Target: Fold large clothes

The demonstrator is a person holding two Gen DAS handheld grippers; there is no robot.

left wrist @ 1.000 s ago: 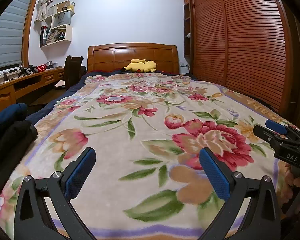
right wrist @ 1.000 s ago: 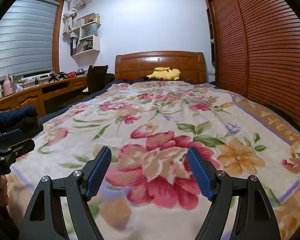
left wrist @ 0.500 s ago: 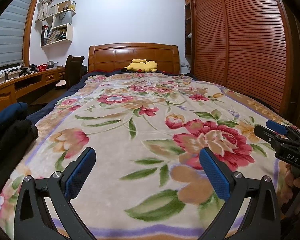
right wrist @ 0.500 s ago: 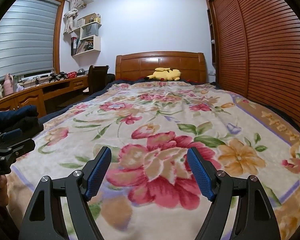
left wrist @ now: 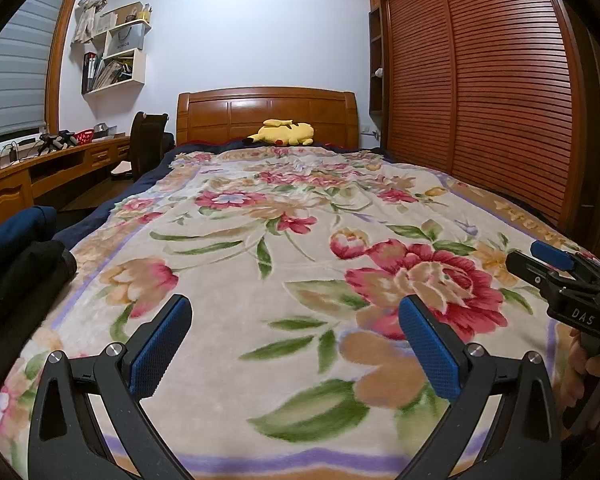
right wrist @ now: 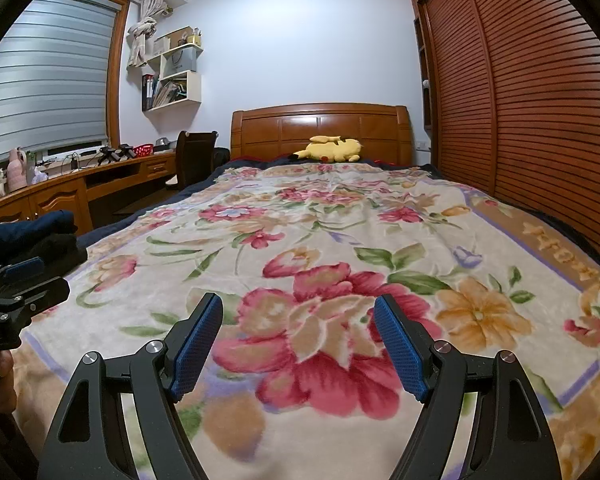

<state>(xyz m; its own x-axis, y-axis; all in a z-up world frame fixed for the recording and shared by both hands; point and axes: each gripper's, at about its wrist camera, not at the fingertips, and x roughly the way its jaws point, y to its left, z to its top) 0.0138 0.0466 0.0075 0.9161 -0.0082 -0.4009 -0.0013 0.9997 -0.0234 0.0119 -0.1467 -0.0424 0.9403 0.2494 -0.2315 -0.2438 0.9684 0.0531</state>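
A floral blanket covers the bed and also shows in the right wrist view. A pile of dark clothes, navy on black, lies at the bed's left edge; it also shows in the right wrist view. My left gripper is open and empty, hovering over the blanket near the foot of the bed. My right gripper is open and empty over the blanket too. Each gripper appears at the edge of the other's view, right and left.
A yellow plush toy lies by the wooden headboard. Slatted wardrobe doors run along the right side. A wooden desk and a chair stand on the left, with wall shelves above.
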